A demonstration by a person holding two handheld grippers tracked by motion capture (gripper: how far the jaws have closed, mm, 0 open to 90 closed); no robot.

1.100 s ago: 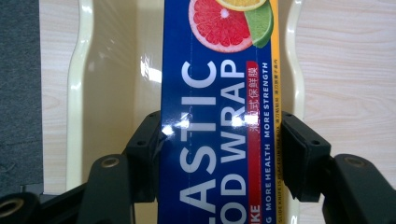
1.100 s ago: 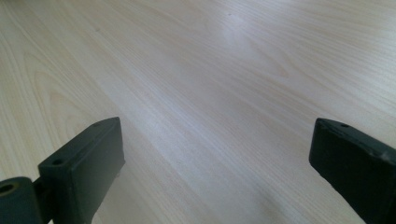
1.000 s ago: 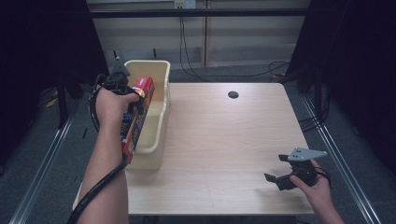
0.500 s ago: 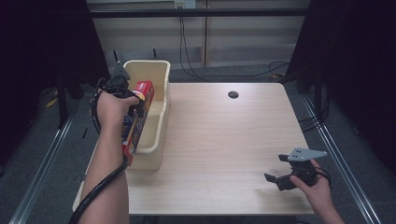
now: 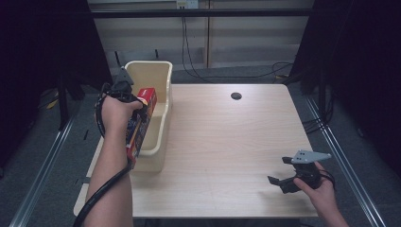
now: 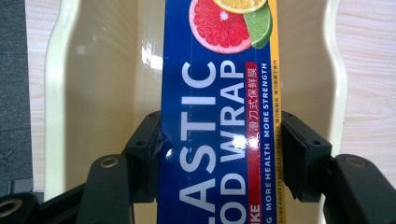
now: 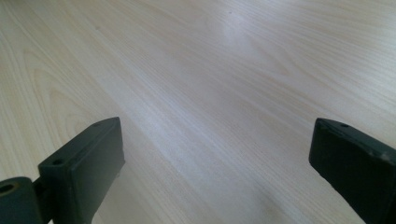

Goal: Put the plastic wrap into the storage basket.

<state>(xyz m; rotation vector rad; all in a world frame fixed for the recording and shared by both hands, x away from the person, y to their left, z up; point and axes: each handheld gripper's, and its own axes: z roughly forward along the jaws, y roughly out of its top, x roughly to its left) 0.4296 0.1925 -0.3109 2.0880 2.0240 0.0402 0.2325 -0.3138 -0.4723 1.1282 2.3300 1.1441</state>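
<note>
One long box of plastic food wrap point(image 6: 217, 116) — blue, with a red end and citrus slices printed on its face — is clamped across its width between the two black jaws of the left gripper point(image 6: 219, 149), one jaw pressed against each long side. In the high view the left gripper point(image 5: 124, 90) is held in the person's left hand point(image 5: 116, 113) above the single cream plastic bin point(image 5: 161, 75), which stands at the left edge of the wooden table point(image 5: 227, 142). The box point(image 5: 142, 118) runs lengthwise along the bin, its red end pointing toward the far side and its near end reaching over the bin's near rim; whether its underside touches the bin's floor cannot be told. In the left gripper view the bin's two pale side walls point(image 6: 60, 93) flank the box, one on each side. The right gripper point(image 5: 283, 172) lies low over the near right corner of the table, held in the right hand point(image 5: 319, 191), its jaws spread wide with nothing between them — the right gripper view has the two black jaws at either edge and bare wood grain point(image 7: 210, 93) between. One small dark round hole point(image 5: 236, 96) sits in the tabletop near its far edge, well apart from both grippers.
</note>
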